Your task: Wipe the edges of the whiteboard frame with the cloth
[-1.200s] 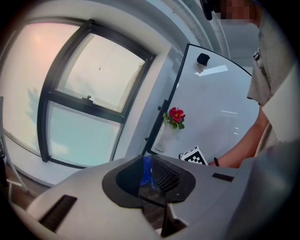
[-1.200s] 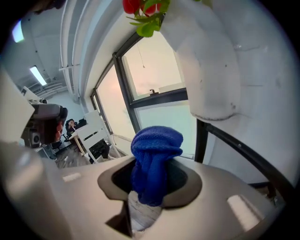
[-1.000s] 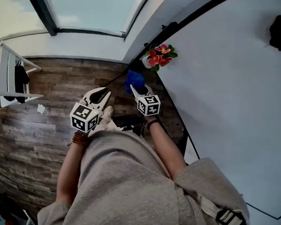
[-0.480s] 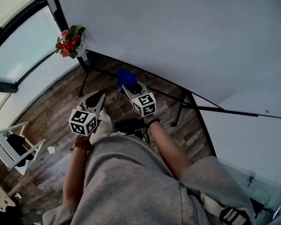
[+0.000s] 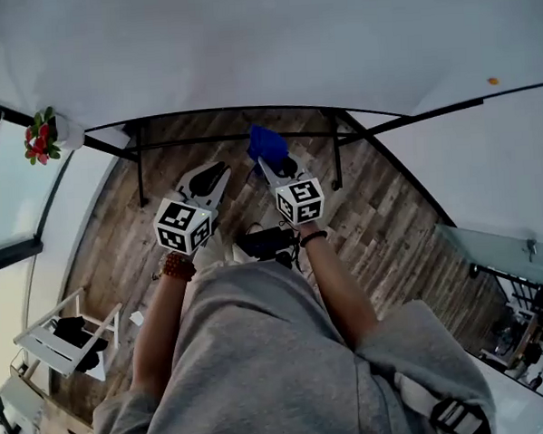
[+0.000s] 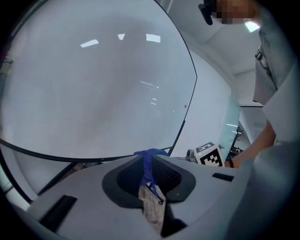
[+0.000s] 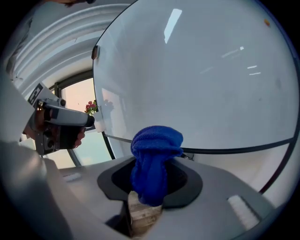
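**Cloth:** The right gripper (image 5: 269,164) is clamped on the blue cloth (image 7: 155,152). The cloth stands bunched above the jaws, clear of the whiteboard (image 5: 271,39) and short of its dark frame (image 5: 248,109).

**Left gripper** (image 5: 213,176)**:** The jaws are nearly together, pinching a thin blue strip (image 6: 147,166). I cannot tell whether it is cloth or cord.

**Handling, as judged:** The cloth looks light, soft and knitted, not fragile, and is likely to fold and drag on the frame. The hold is best kept low on the gathered root, leaving the fat head free to press along the edge.
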`<state>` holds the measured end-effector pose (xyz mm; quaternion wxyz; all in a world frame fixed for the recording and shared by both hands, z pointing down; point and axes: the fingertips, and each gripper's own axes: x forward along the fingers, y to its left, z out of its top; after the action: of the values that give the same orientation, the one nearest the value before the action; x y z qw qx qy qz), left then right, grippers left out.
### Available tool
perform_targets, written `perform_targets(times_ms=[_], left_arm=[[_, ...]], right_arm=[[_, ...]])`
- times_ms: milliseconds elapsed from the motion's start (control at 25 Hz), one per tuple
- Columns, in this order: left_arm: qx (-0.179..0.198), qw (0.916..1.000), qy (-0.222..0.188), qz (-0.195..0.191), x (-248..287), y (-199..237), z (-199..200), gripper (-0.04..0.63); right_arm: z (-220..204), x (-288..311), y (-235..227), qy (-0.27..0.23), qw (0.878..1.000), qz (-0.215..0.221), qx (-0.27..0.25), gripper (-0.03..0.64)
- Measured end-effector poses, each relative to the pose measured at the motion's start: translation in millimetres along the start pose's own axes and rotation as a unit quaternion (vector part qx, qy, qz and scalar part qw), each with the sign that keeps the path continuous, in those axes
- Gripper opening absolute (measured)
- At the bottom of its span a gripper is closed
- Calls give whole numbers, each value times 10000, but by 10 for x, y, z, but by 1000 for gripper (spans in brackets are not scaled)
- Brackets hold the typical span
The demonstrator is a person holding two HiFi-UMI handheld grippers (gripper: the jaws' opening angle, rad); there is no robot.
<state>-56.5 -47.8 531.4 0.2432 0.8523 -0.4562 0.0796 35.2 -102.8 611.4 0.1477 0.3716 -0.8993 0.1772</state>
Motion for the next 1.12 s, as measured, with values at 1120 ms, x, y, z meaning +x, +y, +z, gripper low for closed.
perform_targets(times_ms=[1120], left_arm=[[1523, 9700, -261, -1878, 1206, -2444, 539, 61]], right_arm=[[131, -2349, -1391, -1100, 9745, -1954, 26, 144]])
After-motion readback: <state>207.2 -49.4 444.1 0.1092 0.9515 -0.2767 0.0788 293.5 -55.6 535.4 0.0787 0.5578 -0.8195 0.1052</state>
